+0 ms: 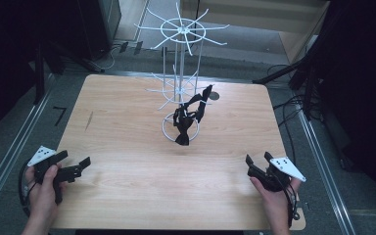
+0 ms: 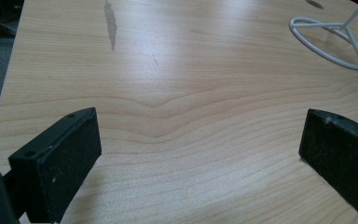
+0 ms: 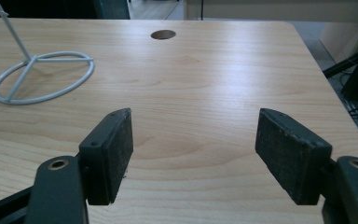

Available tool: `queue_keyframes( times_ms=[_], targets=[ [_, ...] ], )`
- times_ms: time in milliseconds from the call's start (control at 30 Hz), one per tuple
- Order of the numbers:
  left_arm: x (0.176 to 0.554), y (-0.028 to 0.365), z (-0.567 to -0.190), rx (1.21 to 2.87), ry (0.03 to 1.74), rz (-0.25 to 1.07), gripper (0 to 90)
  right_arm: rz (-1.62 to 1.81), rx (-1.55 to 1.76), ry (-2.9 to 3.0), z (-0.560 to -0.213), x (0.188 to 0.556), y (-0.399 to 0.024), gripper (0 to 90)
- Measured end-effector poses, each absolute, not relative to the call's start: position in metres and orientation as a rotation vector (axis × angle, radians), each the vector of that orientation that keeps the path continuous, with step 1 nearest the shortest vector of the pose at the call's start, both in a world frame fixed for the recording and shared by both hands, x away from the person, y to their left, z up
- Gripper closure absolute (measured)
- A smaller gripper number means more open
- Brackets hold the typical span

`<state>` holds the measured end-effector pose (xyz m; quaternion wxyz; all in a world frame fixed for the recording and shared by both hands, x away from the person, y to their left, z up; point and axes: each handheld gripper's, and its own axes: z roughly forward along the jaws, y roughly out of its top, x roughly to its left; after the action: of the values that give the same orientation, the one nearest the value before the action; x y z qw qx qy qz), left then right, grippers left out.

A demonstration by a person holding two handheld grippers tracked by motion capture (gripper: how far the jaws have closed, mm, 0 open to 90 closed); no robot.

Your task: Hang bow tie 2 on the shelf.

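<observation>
High view: black bow tie hangs lengthwise down white rack.

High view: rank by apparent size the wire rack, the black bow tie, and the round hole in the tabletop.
1. white wire rack, tallest by far
2. black bow tie, hanging on the rack's lower prongs
3. round hole, smallest; it lies farther from the camera, but the gap is plain

The right tongs stood wide apart over the pale wooden counter, nothing between the two black pads. To the left rested a white wire ring base, a thin rod rising from its middle. A round hole lay near the counter's far edge.
</observation>
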<state>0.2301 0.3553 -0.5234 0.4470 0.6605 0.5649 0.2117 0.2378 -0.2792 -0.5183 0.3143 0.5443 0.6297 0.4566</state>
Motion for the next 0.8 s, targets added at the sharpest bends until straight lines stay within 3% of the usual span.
queue_keyframes(
  times_ms=[800],
  targets=[
    [0.229, 0.355, -0.523, 1.631, 1.398, 0.523, 0.0, 1.101, 1.544, 1.605, -0.533, 0.215, -0.329, 27.2]
  ],
)
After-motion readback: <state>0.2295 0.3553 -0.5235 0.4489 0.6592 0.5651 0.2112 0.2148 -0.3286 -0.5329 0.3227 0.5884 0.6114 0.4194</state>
